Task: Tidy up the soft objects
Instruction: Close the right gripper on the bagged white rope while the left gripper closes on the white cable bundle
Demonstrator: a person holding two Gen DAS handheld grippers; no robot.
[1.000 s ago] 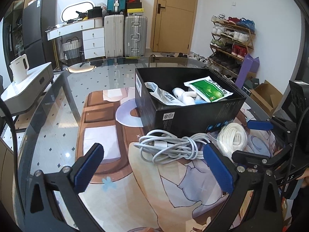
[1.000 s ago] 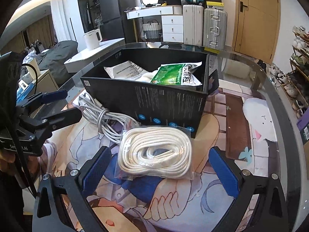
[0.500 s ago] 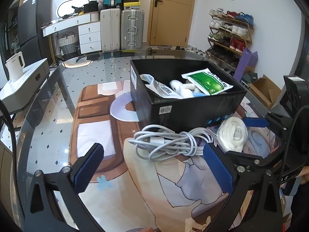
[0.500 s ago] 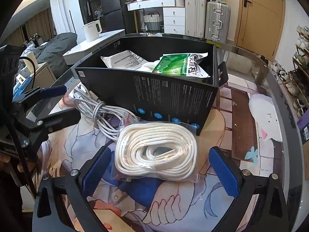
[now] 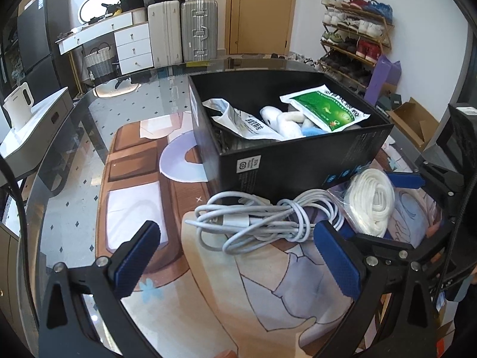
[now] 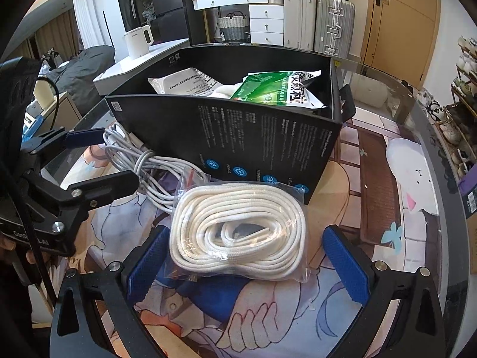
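Grippers left point(image 5: 235, 261) and right point(image 6: 247, 265) gape wide, empty, straddling cable point(image 5: 262, 220) and bagged rope point(image 6: 238, 232) against the box point(image 6: 238, 137); mat point(image 5: 134, 203) lies bare leftward.

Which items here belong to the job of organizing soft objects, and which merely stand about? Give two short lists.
Belonging to the job:
bagged white rope
grey cable bundle
black box
green packet in the box
white pouch in the box

Just standing about:
suitcases
shoe rack
white kettle
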